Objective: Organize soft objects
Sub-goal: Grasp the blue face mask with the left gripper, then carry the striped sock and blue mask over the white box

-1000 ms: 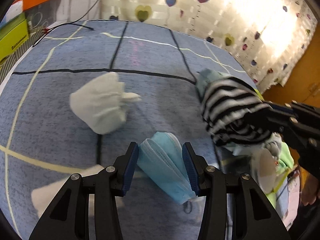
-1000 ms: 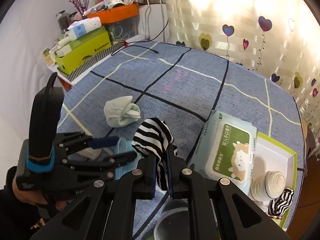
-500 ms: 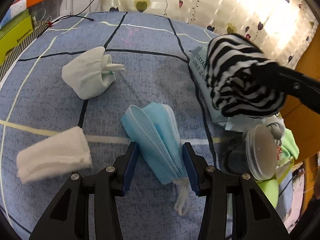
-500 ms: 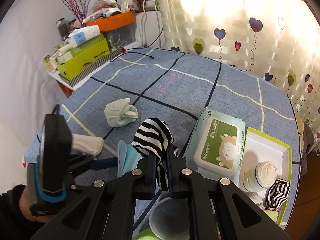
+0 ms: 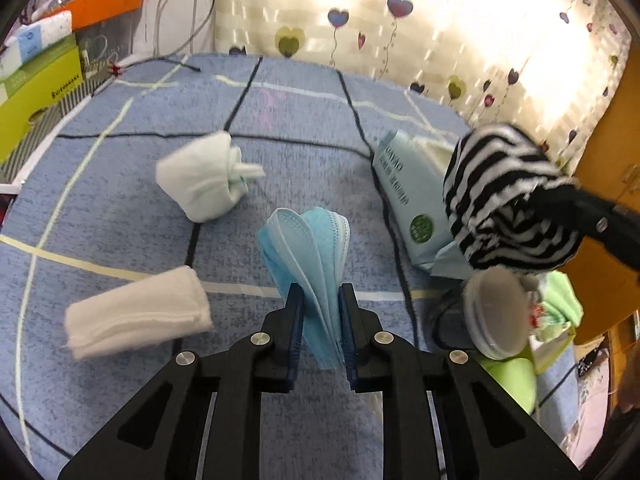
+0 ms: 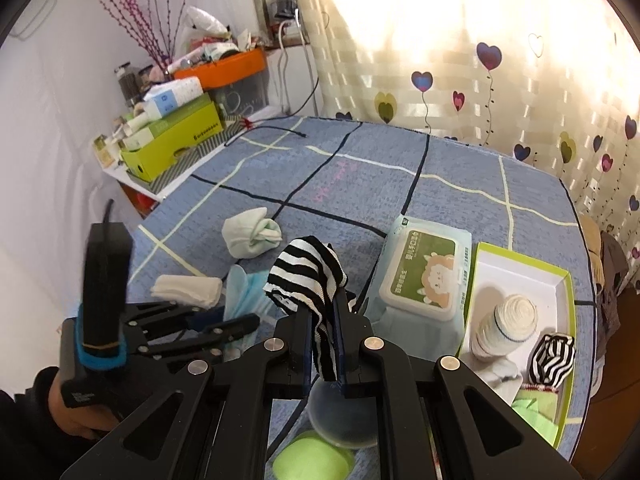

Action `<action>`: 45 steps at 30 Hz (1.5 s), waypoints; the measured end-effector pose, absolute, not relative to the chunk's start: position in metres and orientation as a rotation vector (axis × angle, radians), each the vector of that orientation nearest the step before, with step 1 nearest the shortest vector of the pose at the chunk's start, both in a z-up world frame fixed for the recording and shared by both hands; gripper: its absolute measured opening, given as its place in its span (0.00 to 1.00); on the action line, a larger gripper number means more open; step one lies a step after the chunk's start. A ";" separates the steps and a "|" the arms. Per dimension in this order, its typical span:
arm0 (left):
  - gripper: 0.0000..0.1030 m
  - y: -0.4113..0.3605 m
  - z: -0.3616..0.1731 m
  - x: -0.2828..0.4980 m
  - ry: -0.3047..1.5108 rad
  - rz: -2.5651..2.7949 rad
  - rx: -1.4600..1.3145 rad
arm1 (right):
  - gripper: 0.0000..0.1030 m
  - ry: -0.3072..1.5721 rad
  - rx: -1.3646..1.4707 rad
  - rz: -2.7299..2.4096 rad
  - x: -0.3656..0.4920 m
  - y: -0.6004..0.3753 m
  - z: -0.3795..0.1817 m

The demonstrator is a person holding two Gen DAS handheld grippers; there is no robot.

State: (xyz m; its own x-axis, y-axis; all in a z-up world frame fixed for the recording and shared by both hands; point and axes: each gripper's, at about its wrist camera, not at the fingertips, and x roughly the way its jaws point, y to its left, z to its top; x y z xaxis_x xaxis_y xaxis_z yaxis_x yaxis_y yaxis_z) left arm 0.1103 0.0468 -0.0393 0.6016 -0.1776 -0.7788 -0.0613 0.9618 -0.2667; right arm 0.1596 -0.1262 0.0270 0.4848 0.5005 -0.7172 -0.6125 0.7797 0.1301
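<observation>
Since a second ago the left tongs (image 5: 320, 320) have just been closing and now clench the blue face mask (image 5: 310, 248), which stands up between the pads, lifted off the blue checked cloth on the desk (image 5: 304, 120). Close beside them, the right tongs (image 6: 322, 344) are clamped on a black-and-white striped sock (image 6: 308, 276), held in the air above a clear round lid (image 6: 340, 416). Lying on the cloth near the left tongs is a folded white cloth (image 5: 136, 314), and farther out a rolled pale-green sock (image 5: 204, 178). To the right, a wet-wipes pack (image 6: 422, 276) lies just beside a green-rimmed white box (image 6: 560, 320) holding a rolled white sock (image 6: 506, 324) and another striped sock (image 6: 550, 360).
</observation>
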 end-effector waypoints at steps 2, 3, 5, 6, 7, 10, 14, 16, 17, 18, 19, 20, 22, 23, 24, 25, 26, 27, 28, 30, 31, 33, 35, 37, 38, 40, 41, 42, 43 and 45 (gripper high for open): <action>0.18 0.048 -0.027 0.101 0.895 -0.073 -0.282 | 0.08 0.807 -0.134 0.682 0.152 -0.131 0.030; 0.18 0.049 -0.023 0.097 0.884 -0.075 -0.283 | 0.08 0.798 -0.125 0.681 0.147 -0.134 0.032; 0.18 0.049 -0.011 0.087 0.855 -0.088 -0.285 | 0.08 0.781 -0.112 0.676 0.137 -0.139 0.036; 0.18 0.048 -0.005 0.082 0.842 -0.097 -0.287 | 0.08 0.773 -0.108 0.674 0.132 -0.141 0.038; 0.18 0.047 -0.001 0.079 0.833 -0.104 -0.287 | 0.08 0.767 -0.105 0.672 0.128 -0.143 0.040; 0.18 0.043 0.012 0.069 0.803 -0.125 -0.280 | 0.08 0.741 -0.099 0.664 0.113 -0.149 0.048; 0.18 0.034 0.024 0.059 0.776 -0.148 -0.279 | 0.08 0.714 -0.098 0.653 0.097 -0.160 0.057; 0.18 0.029 0.029 0.054 0.767 -0.161 -0.275 | 0.08 0.700 -0.096 0.645 0.089 -0.166 0.061; 0.18 0.026 0.031 0.052 0.763 -0.171 -0.272 | 0.08 0.695 -0.095 0.641 0.086 -0.169 0.063; 0.18 0.023 0.032 0.050 0.760 -0.178 -0.270 | 0.08 0.690 -0.091 0.637 0.083 -0.172 0.064; 0.18 0.019 0.035 0.048 0.757 -0.190 -0.264 | 0.08 0.683 -0.086 0.632 0.079 -0.176 0.066; 0.18 0.016 0.037 0.046 0.754 -0.196 -0.260 | 0.09 0.679 -0.083 0.628 0.076 -0.179 0.067; 0.18 0.010 0.041 0.043 0.750 -0.211 -0.258 | 0.09 0.673 -0.075 0.619 0.071 -0.187 0.068; 0.18 0.006 0.043 0.042 0.747 -0.221 -0.254 | 0.09 0.672 -0.073 0.616 0.070 -0.189 0.069; 0.18 0.002 0.045 0.042 0.744 -0.226 -0.248 | 0.09 0.672 -0.072 0.611 0.069 -0.190 0.069; 0.18 0.000 0.046 0.041 0.743 -0.231 -0.244 | 0.09 0.671 -0.068 0.606 0.067 -0.194 0.069; 0.18 -0.003 0.046 0.041 0.743 -0.236 -0.242 | 0.09 0.670 -0.065 0.603 0.065 -0.196 0.069; 0.18 -0.005 0.047 0.040 0.742 -0.240 -0.238 | 0.09 0.670 -0.062 0.597 0.064 -0.199 0.069; 0.18 -0.008 0.048 0.040 0.741 -0.243 -0.233 | 0.09 0.670 -0.058 0.593 0.063 -0.202 0.068; 0.18 -0.014 0.050 0.039 0.740 -0.252 -0.226 | 0.09 0.669 -0.051 0.586 0.062 -0.208 0.068; 0.18 -0.017 0.051 0.039 0.740 -0.256 -0.223 | 0.09 0.669 -0.047 0.583 0.062 -0.211 0.067; 0.18 -0.024 0.053 0.040 0.740 -0.263 -0.213 | 0.09 0.668 -0.039 0.577 0.061 -0.216 0.067; 0.18 -0.030 0.055 0.040 0.739 -0.271 -0.205 | 0.09 0.666 -0.030 0.572 0.061 -0.223 0.067; 0.18 -0.036 0.057 0.040 0.738 -0.281 -0.198 | 0.09 0.664 -0.023 0.565 0.061 -0.229 0.067; 0.18 -0.040 0.057 0.041 0.739 -0.286 -0.193 | 0.09 0.664 -0.019 0.561 0.061 -0.232 0.066; 0.18 -0.047 0.059 0.041 0.739 -0.295 -0.185 | 0.09 0.662 -0.014 0.554 0.060 -0.238 0.066; 0.18 -0.051 0.060 0.042 0.740 -0.302 -0.181 | 0.09 0.661 -0.011 0.552 0.060 -0.240 0.066; 0.18 -0.053 0.060 0.043 0.740 -0.305 -0.179 | 0.09 0.661 -0.007 0.548 0.060 -0.243 0.066; 0.18 -0.056 0.060 0.044 0.742 -0.309 -0.175 | 0.09 0.661 -0.003 0.544 0.059 -0.247 0.066; 0.18 -0.062 0.060 0.045 0.745 -0.318 -0.168 | 0.09 0.661 0.002 0.539 0.060 -0.251 0.065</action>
